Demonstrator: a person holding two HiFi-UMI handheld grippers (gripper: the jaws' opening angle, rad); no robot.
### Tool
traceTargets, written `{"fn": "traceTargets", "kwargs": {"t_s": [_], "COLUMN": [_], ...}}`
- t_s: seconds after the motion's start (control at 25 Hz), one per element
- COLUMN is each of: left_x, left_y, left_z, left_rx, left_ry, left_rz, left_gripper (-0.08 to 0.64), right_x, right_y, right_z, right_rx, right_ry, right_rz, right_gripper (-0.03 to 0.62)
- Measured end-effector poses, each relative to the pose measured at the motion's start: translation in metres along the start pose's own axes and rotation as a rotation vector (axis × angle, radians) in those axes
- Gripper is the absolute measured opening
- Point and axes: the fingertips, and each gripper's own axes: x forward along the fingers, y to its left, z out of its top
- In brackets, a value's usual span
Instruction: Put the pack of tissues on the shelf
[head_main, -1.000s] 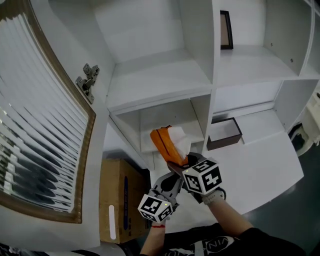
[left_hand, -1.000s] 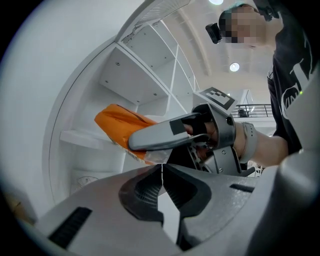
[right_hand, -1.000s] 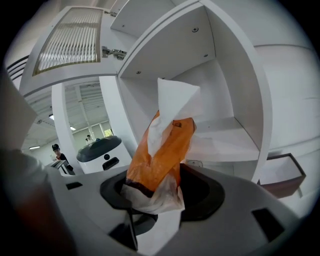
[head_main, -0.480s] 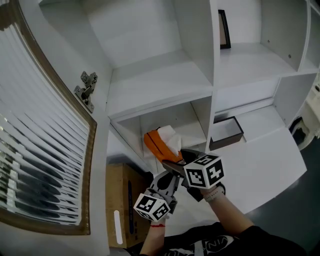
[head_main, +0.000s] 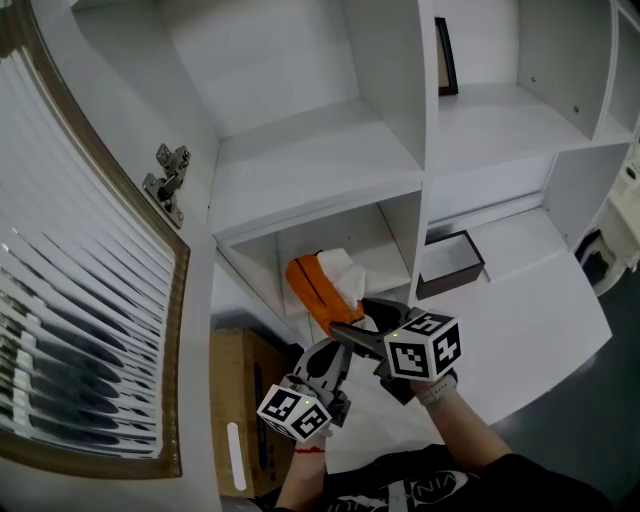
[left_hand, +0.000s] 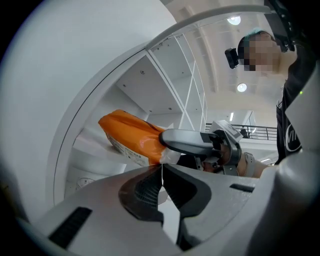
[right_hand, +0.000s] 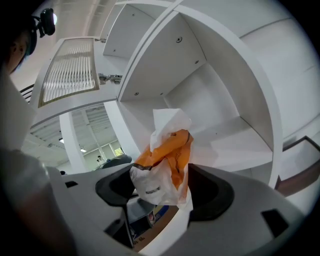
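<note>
Right gripper (right_hand: 162, 187): jaws opening, spread wide around the white end of the pack of tissues (right_hand: 167, 150), which stands between them; the pads no longer seem to press on it.
Left gripper (left_hand: 161, 175): jaws pressed together on nothing, just below and left of the right one in the head view.
Pack's place: low centre of the head view, with the orange body apparently lying in the lower shelf compartment (head_main: 385, 265) and the near end at its front edge.
Step in hand: letting go (the setting-down looks all but done).
Doing it well: let both jaws clear the wrapper before drawing back. Pull straight out along the jaws so the loose film does not snag and drag the pack off the lip. A nudge deeper would likely help, since it sits close to the edge.
Count: one pack, two grippers, one cardboard box (head_main: 240, 390) at lower left, one dark open box (head_main: 450, 265) right of centre, one dark frame (head_main: 447, 55) at the top, one hinge (head_main: 165, 178) at upper left.
</note>
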Motion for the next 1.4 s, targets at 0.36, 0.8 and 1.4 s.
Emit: {"fn": "traceTargets", "kwargs": {"t_s": [0.36,0.8,1.4], "left_x": [-0.003,-0.003,0.009], "left_y": [0.009,0.037,0.054], "left_z": [0.009,0.018,0.025], "left_rx": [-0.074,-0.108,-0.088], "left_ry": [-0.062,-0.096,-0.052], "left_rz": [0.004,0.064,0.05], "left_gripper": [0.011,0.011,0.011], "right_x": [-0.014,-0.013,0.029], "right_y": [0.002,0.023,0.019], "right_z": [0.001,0.001,0.012], "right_rx": [-0.053,-0.241,-0.268], "right_ry": [-0.038,-0.066,-0.078], "right_rz": [0.018,0.028,0.008], "right_gripper": [0.29,0.043,0.023]}}
